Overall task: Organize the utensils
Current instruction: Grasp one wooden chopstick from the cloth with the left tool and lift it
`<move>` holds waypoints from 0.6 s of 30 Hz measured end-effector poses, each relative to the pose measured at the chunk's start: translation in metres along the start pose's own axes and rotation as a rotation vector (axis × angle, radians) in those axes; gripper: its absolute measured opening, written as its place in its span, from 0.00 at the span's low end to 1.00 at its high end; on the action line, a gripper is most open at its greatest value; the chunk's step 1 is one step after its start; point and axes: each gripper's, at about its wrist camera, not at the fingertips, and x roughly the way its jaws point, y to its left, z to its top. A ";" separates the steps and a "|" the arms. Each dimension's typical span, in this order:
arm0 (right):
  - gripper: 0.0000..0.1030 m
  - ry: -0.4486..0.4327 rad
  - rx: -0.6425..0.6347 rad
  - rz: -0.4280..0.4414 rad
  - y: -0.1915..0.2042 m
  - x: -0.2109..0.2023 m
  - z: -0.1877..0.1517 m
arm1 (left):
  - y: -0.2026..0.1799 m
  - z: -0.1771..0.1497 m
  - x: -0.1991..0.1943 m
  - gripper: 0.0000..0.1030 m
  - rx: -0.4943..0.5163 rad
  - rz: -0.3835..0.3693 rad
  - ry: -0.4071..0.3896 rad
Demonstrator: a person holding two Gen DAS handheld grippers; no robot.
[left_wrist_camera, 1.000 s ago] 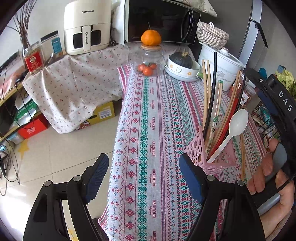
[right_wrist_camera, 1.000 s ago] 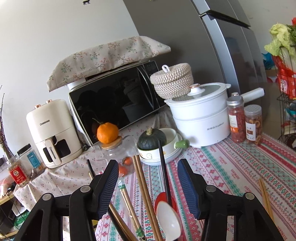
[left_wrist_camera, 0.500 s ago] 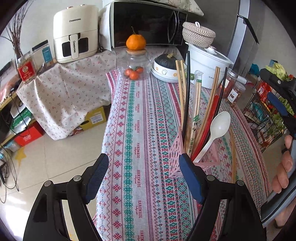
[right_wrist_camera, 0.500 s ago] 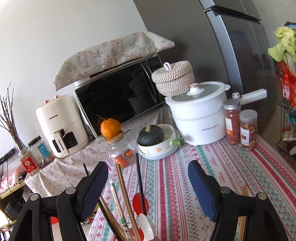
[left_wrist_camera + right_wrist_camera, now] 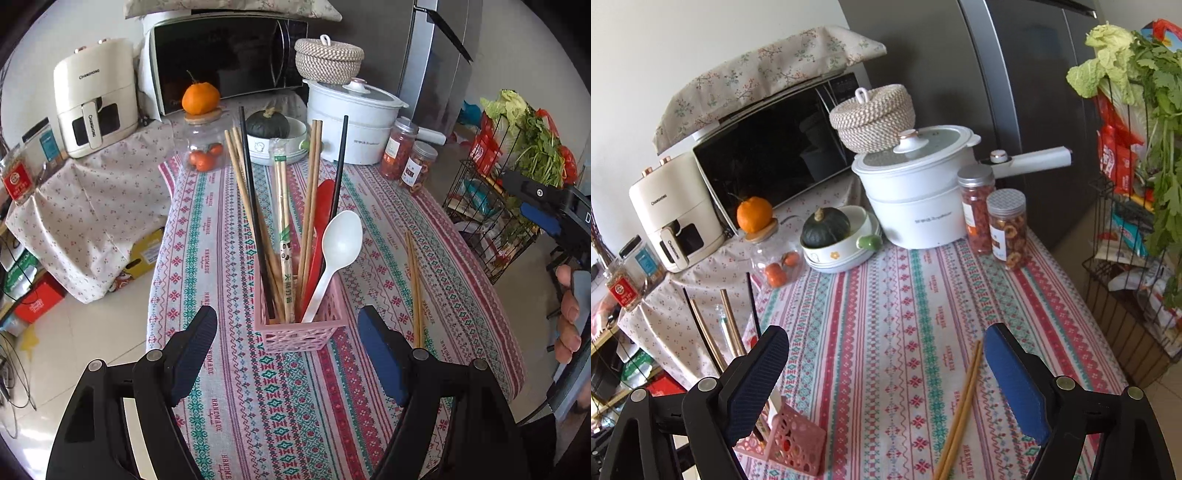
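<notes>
Right gripper (image 5: pixel 882 376) is empty, its jaws opening, above the pair of thin wooden chopsticks (image 5: pixel 958 413) lying beside the pink plastic holder (image 5: pixel 792 448). Light, stiff, likely prone to rolling: pinch both mid-length. Left gripper (image 5: pixel 286 354) hovers spread, empty.

a pale tiled floor (image 5: pixel 92 332) is seen left of the patterned tabletop (image 5: pixel 280 398); a white wall (image 5: pixel 701 44) and a dark fridge (image 5: pixel 997 74) are seen behind it in daylight.
</notes>
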 end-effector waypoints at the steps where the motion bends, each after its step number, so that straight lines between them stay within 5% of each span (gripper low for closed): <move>1: 0.88 0.020 -0.004 -0.008 -0.007 0.000 -0.001 | -0.008 0.001 0.000 0.78 0.014 -0.002 0.001; 9: 0.88 0.187 0.049 -0.082 -0.075 0.005 -0.006 | -0.086 0.013 0.018 0.78 0.098 -0.084 0.079; 18: 0.88 0.363 0.197 -0.112 -0.149 0.038 -0.012 | -0.146 0.034 0.094 0.78 0.094 -0.135 0.244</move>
